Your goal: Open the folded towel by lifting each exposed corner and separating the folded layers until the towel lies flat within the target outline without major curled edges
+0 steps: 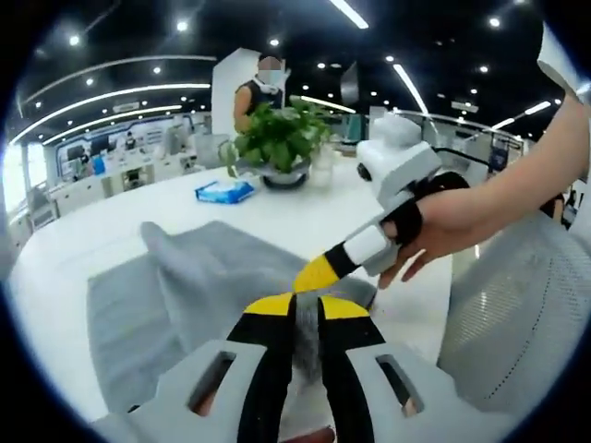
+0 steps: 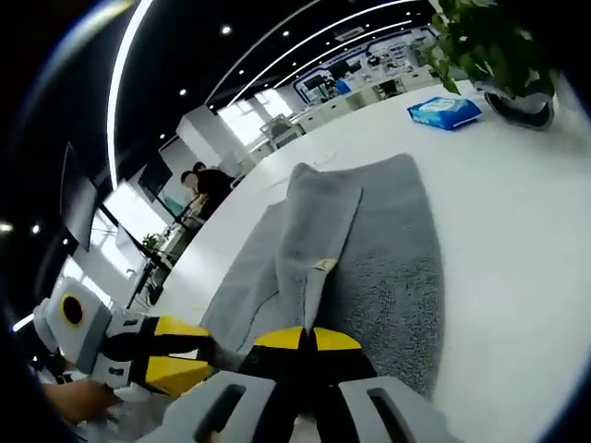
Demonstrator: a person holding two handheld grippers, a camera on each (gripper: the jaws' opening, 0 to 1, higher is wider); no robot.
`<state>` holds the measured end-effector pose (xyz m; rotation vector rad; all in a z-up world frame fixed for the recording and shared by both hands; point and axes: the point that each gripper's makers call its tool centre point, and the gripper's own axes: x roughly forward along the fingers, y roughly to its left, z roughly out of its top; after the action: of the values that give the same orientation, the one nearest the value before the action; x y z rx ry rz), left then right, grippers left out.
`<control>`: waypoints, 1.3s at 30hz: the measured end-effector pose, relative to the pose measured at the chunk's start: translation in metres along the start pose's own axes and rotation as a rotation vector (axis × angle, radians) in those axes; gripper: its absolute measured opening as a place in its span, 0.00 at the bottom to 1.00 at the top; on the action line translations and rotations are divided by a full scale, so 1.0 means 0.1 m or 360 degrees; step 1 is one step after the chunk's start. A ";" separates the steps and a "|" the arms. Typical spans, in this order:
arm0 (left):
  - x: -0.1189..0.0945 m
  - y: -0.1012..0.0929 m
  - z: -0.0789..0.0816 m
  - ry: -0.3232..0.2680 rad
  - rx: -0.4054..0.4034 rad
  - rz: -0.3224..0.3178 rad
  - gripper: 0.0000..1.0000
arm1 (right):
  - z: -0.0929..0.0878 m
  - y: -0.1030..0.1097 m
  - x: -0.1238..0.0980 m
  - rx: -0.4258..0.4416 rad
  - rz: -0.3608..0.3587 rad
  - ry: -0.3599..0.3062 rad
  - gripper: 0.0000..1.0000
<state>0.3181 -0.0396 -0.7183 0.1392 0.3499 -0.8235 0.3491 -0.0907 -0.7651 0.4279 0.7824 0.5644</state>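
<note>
bench (image 1: 83, 231): white, smooth, rounded edge | grey towel (image 1: 194, 277): lies on the bench, partly folded, one layer raised in a ridge | blue wipes packet (image 1: 224, 191): flat, beyond the towel | potted plant (image 1: 282, 143): just beside the packet

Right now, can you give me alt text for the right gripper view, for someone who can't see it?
The right gripper, yellow-tipped jaws closed, pinches a raised fold of the grey terry towel, which lies partly opened on the white table. The left gripper grips the towel's near edge beside it. Farther back sit a blue wipes packet and a potted green plant.
</note>
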 end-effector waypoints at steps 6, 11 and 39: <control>-0.11 0.49 -0.29 0.0188 -0.0029 0.0337 0.14 | 0.06 -0.11 -0.11 0.0004 -0.0038 -0.0026 0.00; -0.18 0.63 -0.33 0.0184 -0.0116 0.0421 0.14 | 0.08 -0.18 -0.19 0.0018 -0.0062 -0.0044 0.00; -0.35 0.94 -0.99 0.0490 -0.0284 0.0616 0.15 | 0.03 -0.93 -0.73 0.0031 -0.0321 -0.0059 0.00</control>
<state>0.3412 0.0735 -0.7998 0.1612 0.6616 -0.3838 0.3387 -0.2080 -0.7756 0.3712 0.7856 0.3601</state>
